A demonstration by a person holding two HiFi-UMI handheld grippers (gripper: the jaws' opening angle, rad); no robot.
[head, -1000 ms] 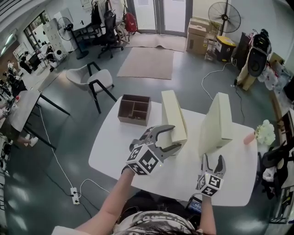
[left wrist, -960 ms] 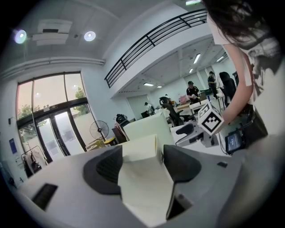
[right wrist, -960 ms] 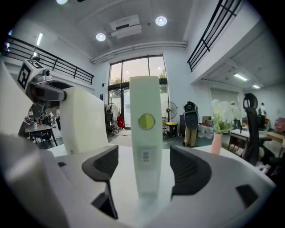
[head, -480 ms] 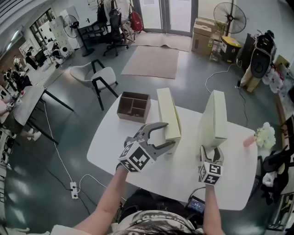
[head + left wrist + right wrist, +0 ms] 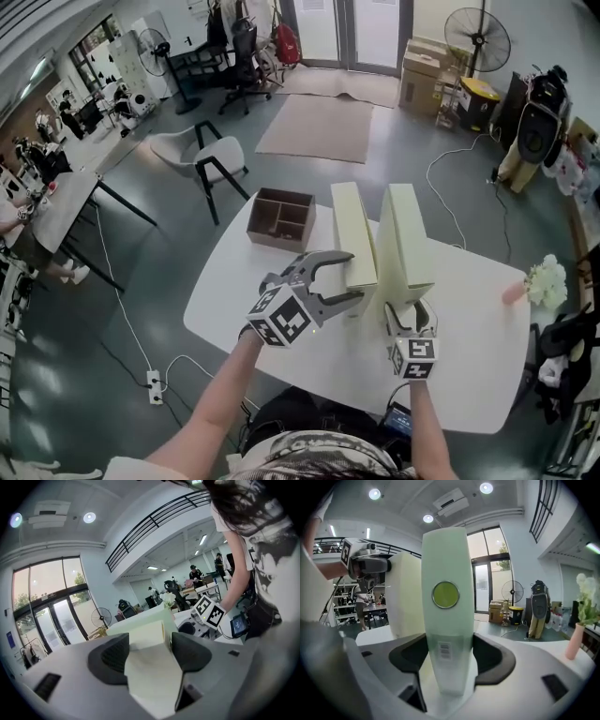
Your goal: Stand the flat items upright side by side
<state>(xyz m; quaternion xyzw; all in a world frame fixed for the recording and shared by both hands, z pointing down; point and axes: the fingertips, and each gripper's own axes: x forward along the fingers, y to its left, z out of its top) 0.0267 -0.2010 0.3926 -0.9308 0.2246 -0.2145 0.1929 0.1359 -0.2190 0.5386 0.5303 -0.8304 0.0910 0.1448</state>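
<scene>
Two flat cream boxes stand upright on the white table, close side by side. My left gripper is shut on the near end of the left box; that box fills the space between its jaws in the left gripper view. My right gripper is shut on the near end of the right box. In the right gripper view this box's narrow edge rises from the jaws, with a round green sticker and a barcode label on it. The left box stands just beside it.
A brown wooden divided tray sits at the table's far left corner. White flowers in a pink vase stand at the right edge. A small screen lies at the near edge. A chair stands beyond the table.
My right gripper has carried the right box leftwards, from well apart to close beside the left box. My left gripper and its box have hardly moved.
</scene>
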